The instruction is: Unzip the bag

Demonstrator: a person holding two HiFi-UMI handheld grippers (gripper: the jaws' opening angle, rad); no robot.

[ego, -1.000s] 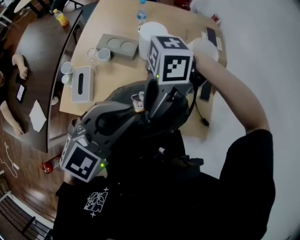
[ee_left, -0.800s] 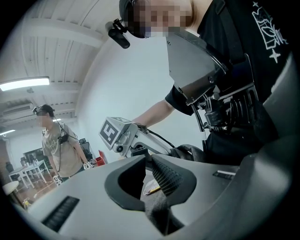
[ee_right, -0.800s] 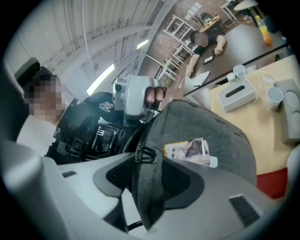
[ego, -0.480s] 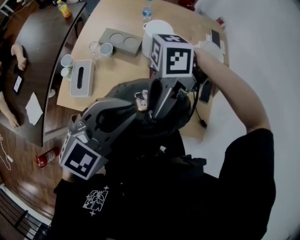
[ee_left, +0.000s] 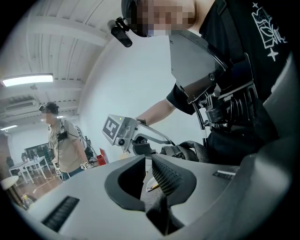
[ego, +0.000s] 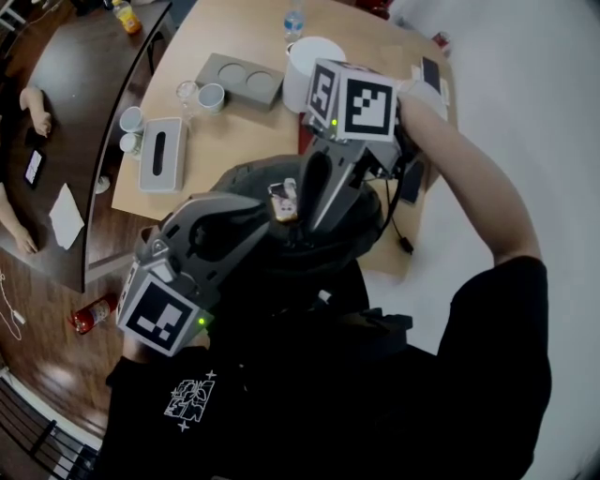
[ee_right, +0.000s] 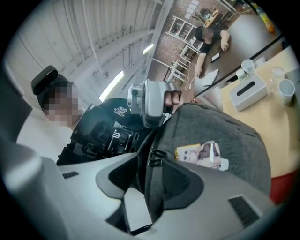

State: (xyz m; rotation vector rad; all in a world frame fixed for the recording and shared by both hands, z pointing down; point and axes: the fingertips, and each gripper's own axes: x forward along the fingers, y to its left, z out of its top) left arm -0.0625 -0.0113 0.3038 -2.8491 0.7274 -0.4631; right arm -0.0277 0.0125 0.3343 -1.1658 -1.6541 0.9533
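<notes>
1. Bag (ego: 248,183): 1 dark grey backpack, seen at the near edge of the desk (ego: 234,141), just before the person's torso. Whether it rests on the desk cannot be told. Interior not shown. 1 printed card (ee_right: 200,154) is hung on its outer face.
2. Other containers on the desk: 1 white round tub (ego: 309,61), 1 grey tray (ego: 244,82) w/ 2 round recesses, 1 grey tissue box (ego: 159,155), 1 water bottle (ego: 293,21), 1 clear glass (ego: 187,92), 3 white cups (ego: 213,96). Their contents cannot be made out.
3. Counts, tools: 2 grippers, 1 per hand, each w/ 1 marker cube. The fingers of both are brought together at the top of the bag.
4. Left gripper (ee_left: 149,173): fingers pressed nearly together, w/ dark fabric of the bag pinched between them. In the head view it is aimed up and to the right, w/ its cube at lower left. The hand is hidden beneath the body of the gripper.
5. Right gripper (ee_right: 149,164): fingers spread, lately closing. A black zip strip w/ a metal pull ring (ee_right: 154,157) is stood between them. The pads are not seen pressing on it.
6. Right forearm (ego: 469,187): bare below a black short sleeve, stretched forward along the right side, then bent inward so that the gripper is aimed back at the bag.
</notes>
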